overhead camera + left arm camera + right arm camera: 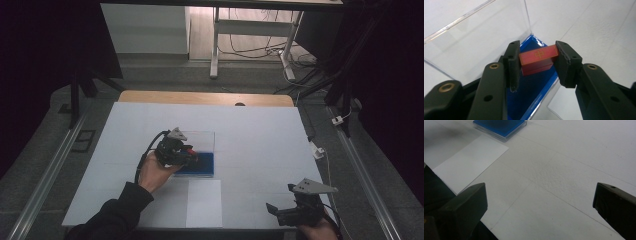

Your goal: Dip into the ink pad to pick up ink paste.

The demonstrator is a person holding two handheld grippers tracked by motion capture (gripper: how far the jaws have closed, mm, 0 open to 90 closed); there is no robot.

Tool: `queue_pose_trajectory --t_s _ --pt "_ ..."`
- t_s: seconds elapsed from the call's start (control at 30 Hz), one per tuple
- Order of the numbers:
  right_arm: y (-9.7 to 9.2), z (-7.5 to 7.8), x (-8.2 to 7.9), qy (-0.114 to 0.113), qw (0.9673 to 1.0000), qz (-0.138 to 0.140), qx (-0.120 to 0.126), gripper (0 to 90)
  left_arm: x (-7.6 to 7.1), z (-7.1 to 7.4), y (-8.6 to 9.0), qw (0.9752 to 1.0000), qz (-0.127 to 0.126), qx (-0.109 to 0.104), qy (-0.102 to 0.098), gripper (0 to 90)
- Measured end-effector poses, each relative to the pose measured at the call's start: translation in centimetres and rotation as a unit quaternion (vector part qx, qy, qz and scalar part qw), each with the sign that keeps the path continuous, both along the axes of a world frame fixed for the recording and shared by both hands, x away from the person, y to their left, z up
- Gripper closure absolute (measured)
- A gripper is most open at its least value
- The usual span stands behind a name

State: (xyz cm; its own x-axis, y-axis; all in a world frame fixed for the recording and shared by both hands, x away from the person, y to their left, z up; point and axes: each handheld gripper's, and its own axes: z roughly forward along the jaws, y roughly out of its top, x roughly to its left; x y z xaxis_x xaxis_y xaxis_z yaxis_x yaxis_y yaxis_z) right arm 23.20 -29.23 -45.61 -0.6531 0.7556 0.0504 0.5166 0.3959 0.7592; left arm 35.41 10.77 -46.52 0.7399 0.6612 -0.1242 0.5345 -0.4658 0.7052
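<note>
The high view looks down and forward over the whole tabletop (260, 135); both gripper views sit close above it, sharing the blue tray (499, 125).

The left gripper (186, 155) sits just left of centre in the high view, its jaws clamped from both sides on a red block (538, 59). The left hand (156, 174) reaches up from a dark sleeve (117, 212). The right gripper (276, 212) rests at lower right, jaws spread wide; its hand is seemingly cut off by the bottom edge.
</note>
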Motion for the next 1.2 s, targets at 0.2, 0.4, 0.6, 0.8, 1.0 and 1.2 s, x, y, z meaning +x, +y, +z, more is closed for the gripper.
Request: queue_pose_trajectory --t_s 0.2,0.4,0.6,0.8,1.0,1.2 --pt "0.0 0.0 0.0 0.001 1.0 0.001 -0.004 0.0 0.4 -0.8 -0.6 0.9998 -0.004 0.021 0.004 58.0" --pt "0.1 0.0 0.0 0.001 1.0 0.002 -0.006 0.0 0.9 -1.8 -1.4 0.9989 -0.011 0.046 0.005 58.0" --pt "0.2 0.0 0.0 0.0 1.0 0.005 -0.007 0.0 1.0 -2.7 -2.1 0.9978 -0.005 0.065 -0.001 58.0" --pt "0.2 0.0 0.0 0.001 1.0 0.005 -0.008 0.0 0.9 -3.1 -2.3 0.9974 -0.003 0.072 -0.005 58.2" --pt "0.3 0.0 0.0 0.002 0.9999 0.006 -0.013 0.0 1.1 -3.3 -2.1 0.9982 0.002 0.059 0.006 58.5" --pt "0.3 -0.1 0.0 0.003 0.9999 0.007 -0.013 0.0 0.8 -3.5 -2.3 0.9978 0.003 0.066 -0.007 58.6"
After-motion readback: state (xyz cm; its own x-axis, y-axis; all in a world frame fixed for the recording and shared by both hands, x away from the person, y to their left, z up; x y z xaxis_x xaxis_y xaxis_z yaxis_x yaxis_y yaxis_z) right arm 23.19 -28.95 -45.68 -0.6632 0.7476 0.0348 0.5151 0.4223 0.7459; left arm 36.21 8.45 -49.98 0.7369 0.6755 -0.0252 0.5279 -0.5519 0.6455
